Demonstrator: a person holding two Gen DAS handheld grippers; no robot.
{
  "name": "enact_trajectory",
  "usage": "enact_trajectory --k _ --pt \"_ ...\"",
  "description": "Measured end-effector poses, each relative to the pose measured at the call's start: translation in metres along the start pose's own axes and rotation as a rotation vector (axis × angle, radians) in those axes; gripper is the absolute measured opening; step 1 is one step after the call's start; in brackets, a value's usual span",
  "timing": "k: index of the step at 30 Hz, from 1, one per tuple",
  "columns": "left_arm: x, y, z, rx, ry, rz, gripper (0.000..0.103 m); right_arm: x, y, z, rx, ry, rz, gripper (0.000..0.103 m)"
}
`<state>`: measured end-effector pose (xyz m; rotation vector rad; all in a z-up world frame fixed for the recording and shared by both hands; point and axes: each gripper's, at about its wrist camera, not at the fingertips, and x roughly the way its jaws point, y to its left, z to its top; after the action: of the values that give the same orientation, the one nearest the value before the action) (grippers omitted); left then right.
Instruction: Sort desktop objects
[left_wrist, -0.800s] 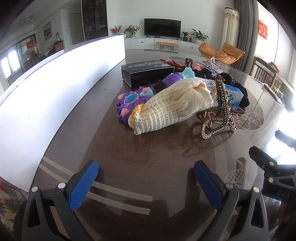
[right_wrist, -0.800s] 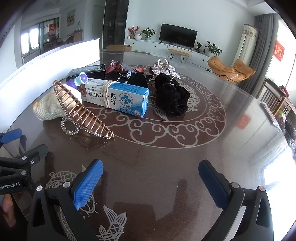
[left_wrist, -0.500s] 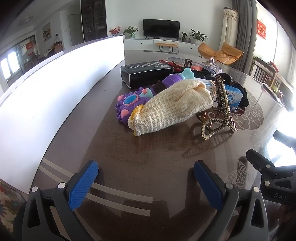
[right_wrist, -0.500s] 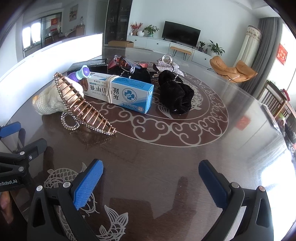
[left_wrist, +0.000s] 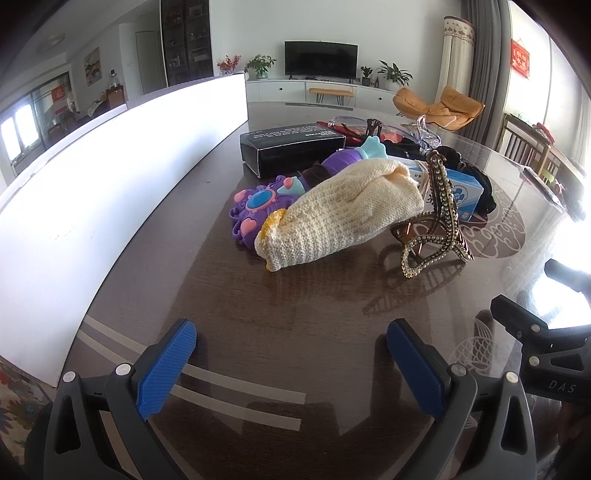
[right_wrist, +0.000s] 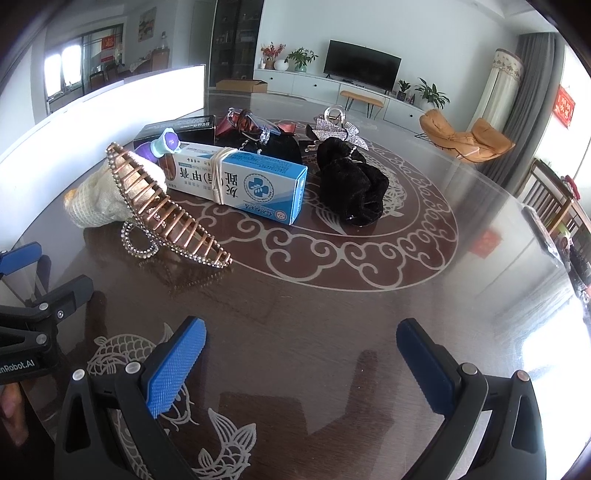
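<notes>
1. Both grippers hang low over the desk (left_wrist: 295, 332) with nothing between their blue pads: the left gripper (left_wrist: 291, 354) and the right gripper (right_wrist: 301, 360) both stand wide apart and empty, near the desk's front edge.
2. Nearest the grippers is the hair claw (right_wrist: 166, 210), standing on its teeth with one end leaning on the knit glove (left_wrist: 343, 214). Judged risk: pulling the glove first would tip the claw, and its thin teeth could slip out of a wide pad grip.
3. Left of the claw, the glove lies across a purple toy (left_wrist: 255, 206). Lifting the toy would drag the glove along.
4. Behind the claw lies a blue box (right_wrist: 240, 181) bound with a rubber band, touching the toy's far end; a sideways push could shove the whole pile.
5. Right of the claw, a black scrunchie (right_wrist: 351, 184) sits apart, soft and easy to snag.
6. Beyond the claw are a black box (left_wrist: 291, 146), clear glasses (right_wrist: 251, 123) and a silver bow clip (right_wrist: 338, 129), crowded together; reaching over the nearer things could knock them.
</notes>
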<state>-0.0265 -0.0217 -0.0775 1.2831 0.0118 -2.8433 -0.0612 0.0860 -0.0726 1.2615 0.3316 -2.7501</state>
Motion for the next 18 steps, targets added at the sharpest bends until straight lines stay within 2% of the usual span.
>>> enact_trajectory --k 10,18 --pt "0.0003 -0.001 -0.0016 0.013 -0.003 -0.009 0.103 0.0007 -0.0007 0.0 0.005 0.002 0.005 0.103" --pt "0.002 0.0038 0.0025 0.03 0.025 -0.029 0.103 0.0023 -0.0019 -0.0001 0.012 0.007 0.011 0.103"
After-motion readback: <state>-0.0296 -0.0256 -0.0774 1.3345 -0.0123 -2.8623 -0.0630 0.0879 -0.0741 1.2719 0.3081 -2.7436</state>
